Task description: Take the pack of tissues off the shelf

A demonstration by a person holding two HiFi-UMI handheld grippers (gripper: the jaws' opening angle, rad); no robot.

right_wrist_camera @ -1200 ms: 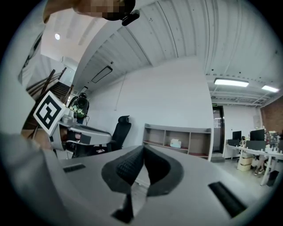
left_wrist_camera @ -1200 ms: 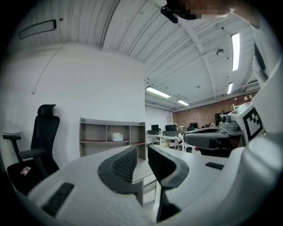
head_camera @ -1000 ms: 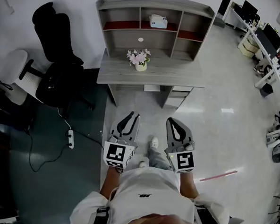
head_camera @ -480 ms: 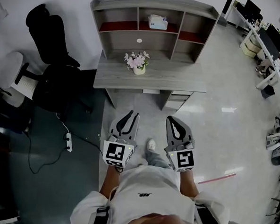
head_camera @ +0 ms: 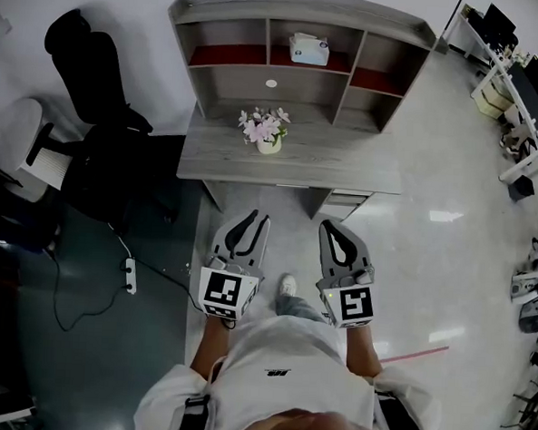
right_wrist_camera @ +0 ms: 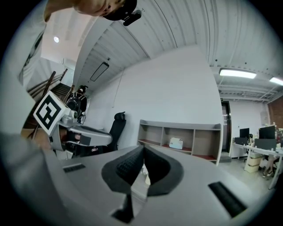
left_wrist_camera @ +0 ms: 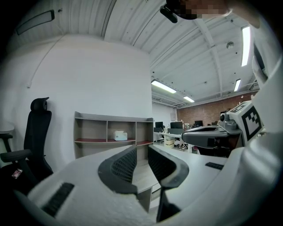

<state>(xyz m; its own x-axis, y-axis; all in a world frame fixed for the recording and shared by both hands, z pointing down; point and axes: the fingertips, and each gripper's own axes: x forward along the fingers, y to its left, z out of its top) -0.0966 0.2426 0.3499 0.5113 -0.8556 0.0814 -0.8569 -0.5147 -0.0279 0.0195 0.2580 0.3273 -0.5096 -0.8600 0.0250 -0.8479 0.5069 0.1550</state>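
Left gripper slightly parted, right gripper closed, both empty; pack of tissues on shelf too small for detail.

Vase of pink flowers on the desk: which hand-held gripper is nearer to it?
Left. The left hand-held gripper is short of the desk, almost in line with the vase; the right hand-held gripper is further right.

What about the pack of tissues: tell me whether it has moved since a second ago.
No. The pack of tissues sits in the shelf's top middle compartment, as before; the whole desk shifts with the camera.
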